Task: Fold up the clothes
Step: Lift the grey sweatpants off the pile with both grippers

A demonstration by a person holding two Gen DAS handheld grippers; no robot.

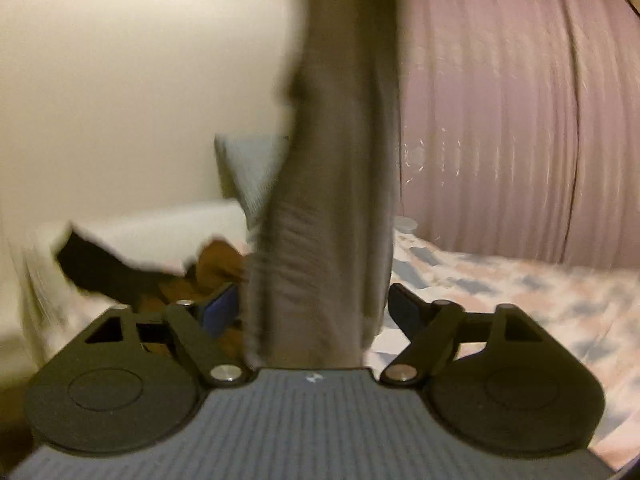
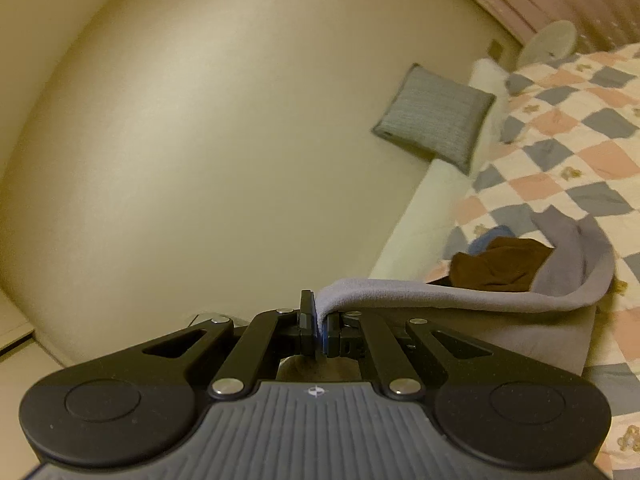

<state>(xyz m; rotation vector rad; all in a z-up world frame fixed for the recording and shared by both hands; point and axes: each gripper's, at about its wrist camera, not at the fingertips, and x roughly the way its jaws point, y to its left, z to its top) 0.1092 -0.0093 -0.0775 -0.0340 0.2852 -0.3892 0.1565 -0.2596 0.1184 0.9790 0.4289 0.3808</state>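
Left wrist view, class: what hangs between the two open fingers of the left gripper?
A grey garment hangs between the left gripper's spread fingers, blurred. The right gripper pinches grey cloth too.

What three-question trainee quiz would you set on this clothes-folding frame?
1. True or false: the right gripper is shut on the grey garment.
2. Which lies on the quilt beside that garment? A. a brown garment B. a red towel C. a white shoe
3. Fill in: in the left wrist view, the left gripper's fingers stand ___, with grey cloth hanging between them.

Key: 1 true; 2 A; 3 apart (open).
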